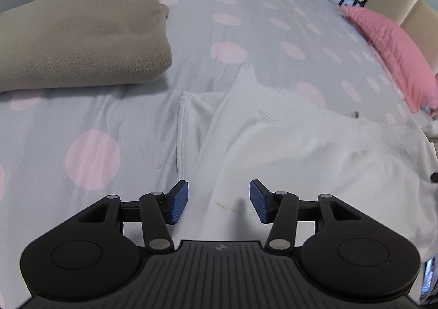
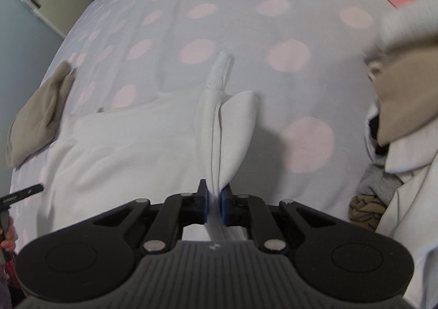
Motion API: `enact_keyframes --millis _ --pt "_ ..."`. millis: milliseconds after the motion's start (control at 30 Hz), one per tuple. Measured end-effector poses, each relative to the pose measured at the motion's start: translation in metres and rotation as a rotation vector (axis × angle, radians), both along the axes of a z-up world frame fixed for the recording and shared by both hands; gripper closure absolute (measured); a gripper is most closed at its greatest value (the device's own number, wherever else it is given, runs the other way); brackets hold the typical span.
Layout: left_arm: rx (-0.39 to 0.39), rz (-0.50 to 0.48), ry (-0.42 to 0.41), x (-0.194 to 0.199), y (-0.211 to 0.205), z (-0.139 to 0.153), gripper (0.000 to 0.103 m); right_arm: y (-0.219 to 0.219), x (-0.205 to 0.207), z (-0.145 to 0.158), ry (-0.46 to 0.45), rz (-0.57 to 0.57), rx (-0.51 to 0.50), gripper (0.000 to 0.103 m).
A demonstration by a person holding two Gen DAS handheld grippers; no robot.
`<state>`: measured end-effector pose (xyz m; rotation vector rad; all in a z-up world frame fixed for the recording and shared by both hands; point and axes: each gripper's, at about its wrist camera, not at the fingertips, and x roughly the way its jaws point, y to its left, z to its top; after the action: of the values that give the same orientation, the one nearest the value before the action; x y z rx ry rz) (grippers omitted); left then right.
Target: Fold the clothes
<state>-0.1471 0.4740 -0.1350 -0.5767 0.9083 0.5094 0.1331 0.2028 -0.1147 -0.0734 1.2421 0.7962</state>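
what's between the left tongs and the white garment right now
Nothing visible. The left tongs are open directly over the white garment, with only bare fabric between the pads. The folded beige blanket lies well off to the side.

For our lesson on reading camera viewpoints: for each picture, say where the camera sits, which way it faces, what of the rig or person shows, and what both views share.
Left wrist: on the left gripper, looking forward over the white garment toward the pink pillow; its jaws are open.
Right wrist: on the right gripper, facing across the bed; its jaws pinch a white sleeve.
Shared: the polka-dot bedspread, the folded beige blanket and the white garment.
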Motion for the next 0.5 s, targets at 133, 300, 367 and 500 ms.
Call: enact_keyframes --millis 133,300,367,500 --pt "0.002 -0.005 -0.041 -0.003 -0.002 0.014 0.055 0.028 -0.021 0.036 0.059 0.008 0.024 0.093" --pt "0.012 0.001 -0.075 -0.010 -0.002 0.027 0.055 0.075 -0.050 0.071 0.064 0.053 0.065 0.093" --pt "0.010 0.013 -0.086 -0.014 0.000 0.031 0.055 0.097 -0.063 0.081 0.070 0.075 0.082 0.093" --pt "0.001 0.040 -0.104 -0.023 0.006 0.036 0.055 0.141 -0.089 0.089 0.113 0.108 0.118 0.093"
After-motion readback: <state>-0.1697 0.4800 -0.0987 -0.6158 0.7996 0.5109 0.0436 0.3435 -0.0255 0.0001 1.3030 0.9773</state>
